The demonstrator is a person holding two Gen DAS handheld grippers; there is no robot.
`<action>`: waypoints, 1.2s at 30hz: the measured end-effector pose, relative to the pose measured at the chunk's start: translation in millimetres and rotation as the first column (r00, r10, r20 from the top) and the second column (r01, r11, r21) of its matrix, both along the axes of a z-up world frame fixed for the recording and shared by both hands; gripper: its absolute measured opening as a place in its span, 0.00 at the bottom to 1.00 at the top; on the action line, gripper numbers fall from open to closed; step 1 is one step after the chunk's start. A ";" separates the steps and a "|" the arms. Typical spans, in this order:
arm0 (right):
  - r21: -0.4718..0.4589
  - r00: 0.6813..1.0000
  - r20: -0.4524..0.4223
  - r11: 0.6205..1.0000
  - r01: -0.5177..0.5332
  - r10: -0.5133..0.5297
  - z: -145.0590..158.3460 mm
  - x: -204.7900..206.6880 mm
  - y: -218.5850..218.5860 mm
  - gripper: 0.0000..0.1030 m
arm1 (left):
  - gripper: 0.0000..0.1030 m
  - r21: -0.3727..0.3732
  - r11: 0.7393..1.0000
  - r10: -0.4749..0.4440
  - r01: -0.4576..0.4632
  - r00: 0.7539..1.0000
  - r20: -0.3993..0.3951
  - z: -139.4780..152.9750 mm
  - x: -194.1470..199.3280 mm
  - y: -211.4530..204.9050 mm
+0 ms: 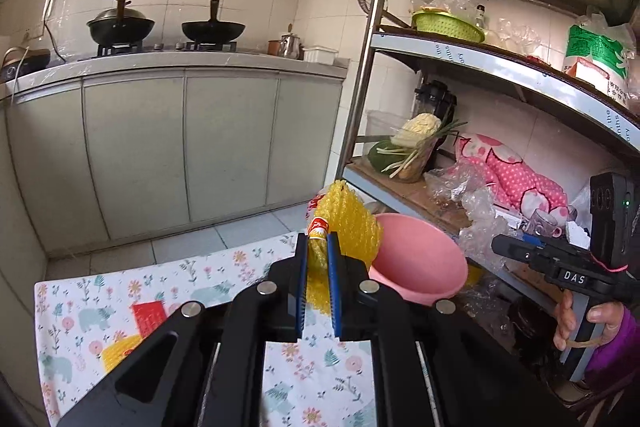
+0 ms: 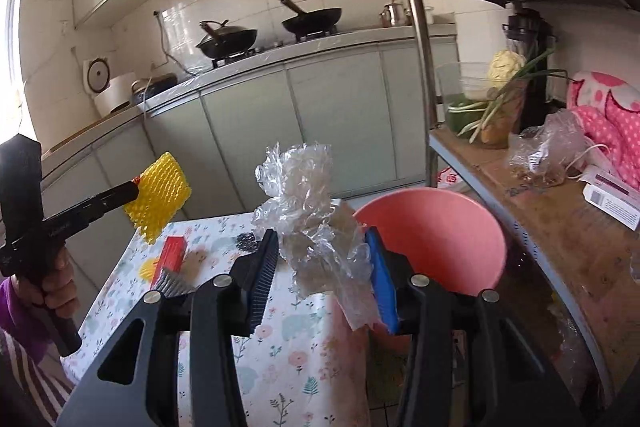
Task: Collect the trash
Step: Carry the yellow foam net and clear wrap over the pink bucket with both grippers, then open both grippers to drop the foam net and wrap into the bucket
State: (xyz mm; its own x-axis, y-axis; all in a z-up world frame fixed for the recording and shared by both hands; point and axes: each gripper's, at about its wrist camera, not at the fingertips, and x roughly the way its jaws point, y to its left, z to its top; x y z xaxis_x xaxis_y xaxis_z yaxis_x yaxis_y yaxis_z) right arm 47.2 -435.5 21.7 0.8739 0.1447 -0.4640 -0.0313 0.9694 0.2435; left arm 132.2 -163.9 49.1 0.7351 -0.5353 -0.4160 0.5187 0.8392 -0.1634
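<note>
The left gripper (image 1: 318,255) has its jaws clamped on a piece of yellow foam netting (image 1: 352,223), which sticks up out of them above the near edge of the pink bowl (image 1: 420,263). The right gripper (image 2: 324,255) holds its jaws about half apart, pressed on a crumpled wad of clear plastic wrap (image 2: 308,211); the wad rises above the jaws just left of the pink bowl, which sits at the far right corner of the bench (image 2: 296,359). Both bundles are lifted clear of the floral cloth. Left of the bowl on the bench lie a red packet (image 2: 173,251), another scrap of yellow netting (image 2: 149,269), a small brown scrap (image 2: 196,259) and a dark scouring pad (image 2: 245,239). Right of the bowl stands a metal shelf rack (image 2: 424,67) bearing vegetables, plastic bags and a pink spotted cloth. Beyond the bowl, two black woks (image 1: 120,25) sit on the stove against the tiled wall.
</note>
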 end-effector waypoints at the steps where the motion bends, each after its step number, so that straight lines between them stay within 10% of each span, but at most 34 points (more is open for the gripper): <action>1: 0.001 1.000 0.000 1.000 0.020 -0.020 -2.0 1.6 -6.0 0.44 | 0.08 -0.003 1.000 -0.016 0.016 1.000 0.001 0.9 5.6 -9.5; 17: 0.072 0.955 -0.142 0.960 0.272 -0.260 -71.4 64.9 -57.0 0.44 | 0.08 0.084 0.974 -0.197 0.210 0.970 -0.141 -60.1 79.5 -168.1; 36: 0.074 0.925 -0.245 0.945 0.318 -0.292 -107.6 84.3 -66.1 0.55 | 0.25 0.097 0.973 -0.175 0.211 0.941 -0.291 -106.2 109.5 -191.5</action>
State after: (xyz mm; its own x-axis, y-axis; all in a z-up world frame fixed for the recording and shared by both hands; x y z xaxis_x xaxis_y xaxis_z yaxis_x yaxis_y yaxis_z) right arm 131.5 -501.6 -85.8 0.7568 -0.0506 -0.6517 0.3304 0.8899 0.3146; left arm 241.7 -355.4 -57.1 0.4680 -0.5862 -0.6613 0.6216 0.7503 -0.2251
